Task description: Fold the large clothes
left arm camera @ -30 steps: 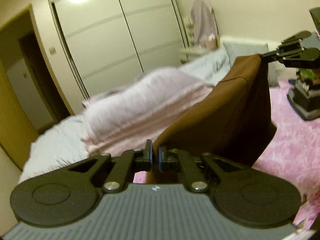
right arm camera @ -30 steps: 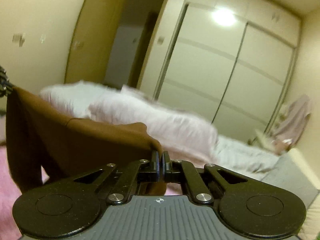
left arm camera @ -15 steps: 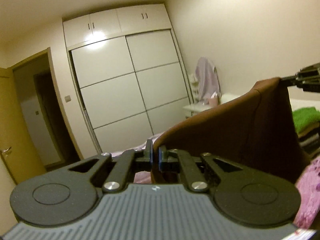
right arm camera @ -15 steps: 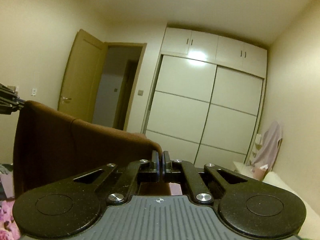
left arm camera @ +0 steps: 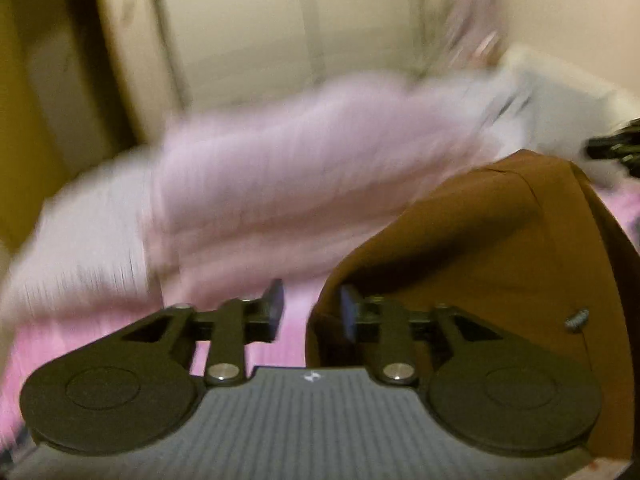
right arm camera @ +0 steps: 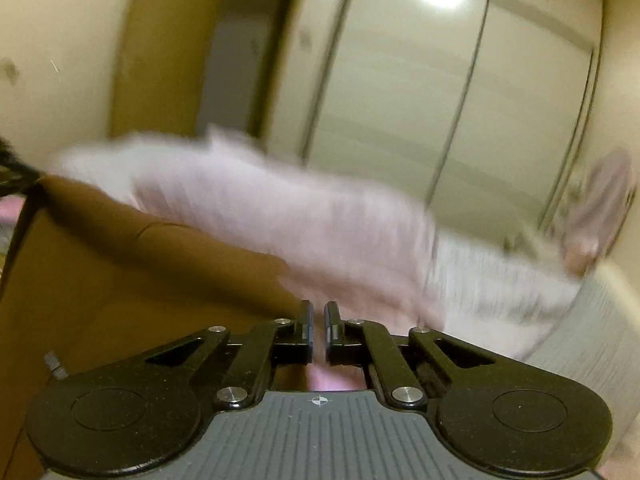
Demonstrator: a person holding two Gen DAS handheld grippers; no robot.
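Observation:
The brown garment (left arm camera: pixel 480 260) spreads out to the right of my left gripper (left arm camera: pixel 310 300), whose fingers stand well apart; the cloth's edge lies against the right finger, not between the two. In the right wrist view the same brown garment (right arm camera: pixel 120 280) fills the lower left, ending beside the left finger of my right gripper (right arm camera: pixel 319 312). That gripper's fingers are slightly parted, with only pink bedding showing in the gap. The right gripper (left arm camera: pixel 616 146) shows at the far right edge of the left wrist view, and the left gripper (right arm camera: pixel 12 172) at the far left edge of the right wrist view. Both views are motion-blurred.
A bulky lilac quilt (left arm camera: pixel 300 168) lies across the bed behind the garment. Pink fuzzy bedding (left arm camera: pixel 292 320) is underneath. White sliding wardrobe doors (right arm camera: pixel 460 100) and a dark doorway (right arm camera: pixel 236 60) stand behind. A pink garment (right arm camera: pixel 604 200) hangs at the right.
Both grippers swung down from facing the wardrobe towards the bed. The left gripper's fingers opened wide and the right's parted slightly, letting go of the brown garment's edge.

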